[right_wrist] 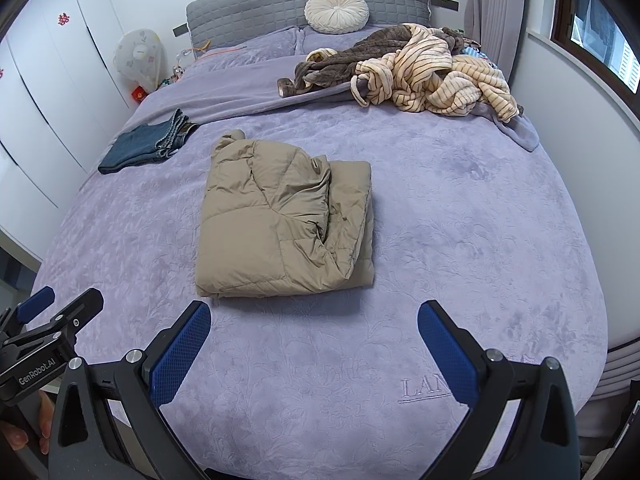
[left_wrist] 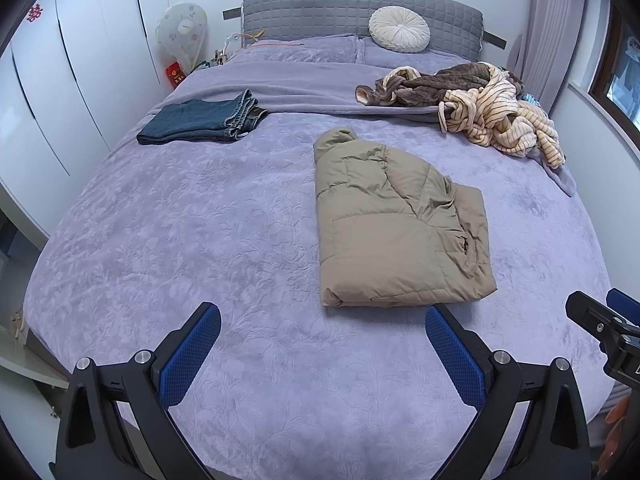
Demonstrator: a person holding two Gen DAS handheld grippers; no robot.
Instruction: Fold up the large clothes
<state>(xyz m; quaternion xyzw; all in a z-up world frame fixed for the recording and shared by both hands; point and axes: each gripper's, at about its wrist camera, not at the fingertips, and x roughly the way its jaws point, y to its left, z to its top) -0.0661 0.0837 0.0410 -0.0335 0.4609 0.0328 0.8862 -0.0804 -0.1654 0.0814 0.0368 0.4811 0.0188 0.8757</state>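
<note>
We are holding both claws released and empty above the near end of the bed (left_wrist: 160, 208): the left gripper (left_wrist: 322, 336) has its 2 blue pads spread wide, and so does the right gripper (right_wrist: 314, 332). The folded tan puffer jacket (right_wrist: 280, 220) is lying mid-bed, long axis running 12 to 6, sitting at 1 o'clock from the left claw and 11 o'clock from the right. We are judging neither claw clearly nearer; the unfolded striped and brown pile (right_wrist: 408, 68) is waiting at 1 o'clock, nearer the right, folded jeans (left_wrist: 200, 120) at 10.
</note>
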